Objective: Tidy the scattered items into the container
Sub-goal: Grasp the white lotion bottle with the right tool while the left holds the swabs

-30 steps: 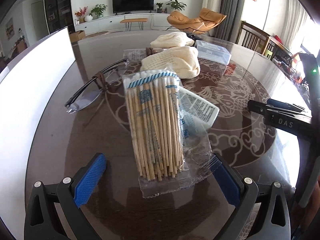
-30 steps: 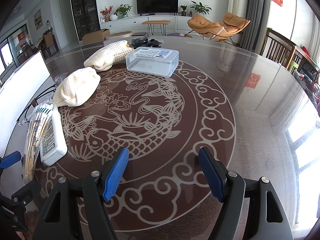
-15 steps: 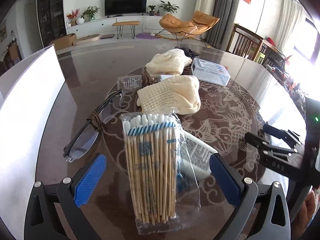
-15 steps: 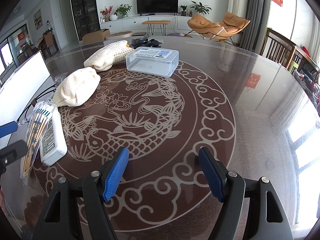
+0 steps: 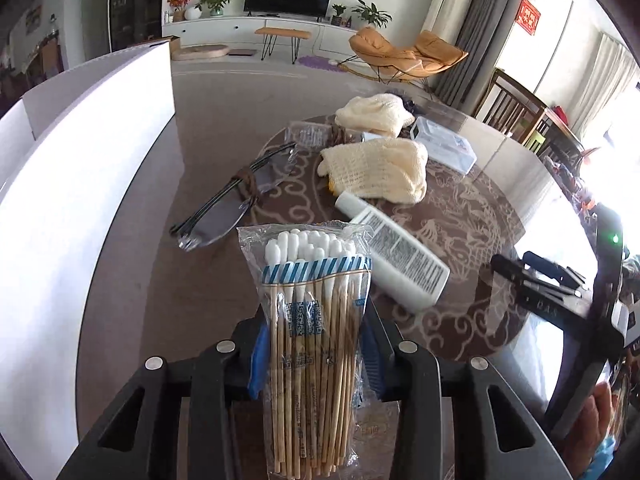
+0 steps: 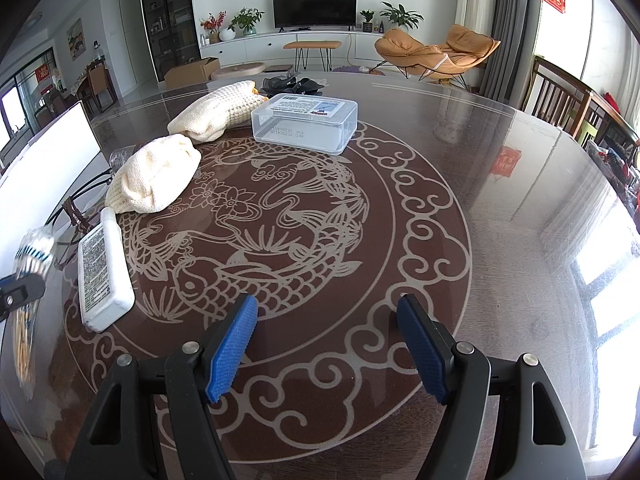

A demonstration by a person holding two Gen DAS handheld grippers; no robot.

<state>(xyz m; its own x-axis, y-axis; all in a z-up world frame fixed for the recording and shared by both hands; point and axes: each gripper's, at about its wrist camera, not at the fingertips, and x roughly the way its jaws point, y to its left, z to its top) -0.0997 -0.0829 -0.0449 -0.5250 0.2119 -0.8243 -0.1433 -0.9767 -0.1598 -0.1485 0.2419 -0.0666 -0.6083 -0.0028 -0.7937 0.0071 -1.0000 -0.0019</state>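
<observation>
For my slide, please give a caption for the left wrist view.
Left gripper, just closed on the cotton swab pack, above the table.

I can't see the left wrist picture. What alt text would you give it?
The left tool is clamped on a clear packet of cotton swabs, its jaws just closed, above a patterned round table. Beyond lie a white tube, glasses and knitted cloths.

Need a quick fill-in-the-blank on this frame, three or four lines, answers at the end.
1. The left claw is shut on a pack of ____.
2. The right claw is ____, with nothing between its pads.
3. The white bottle lies on its ____ on the table.
4. The clear plastic box has its lid ____.

Answers: cotton swabs; open; side; on
</observation>
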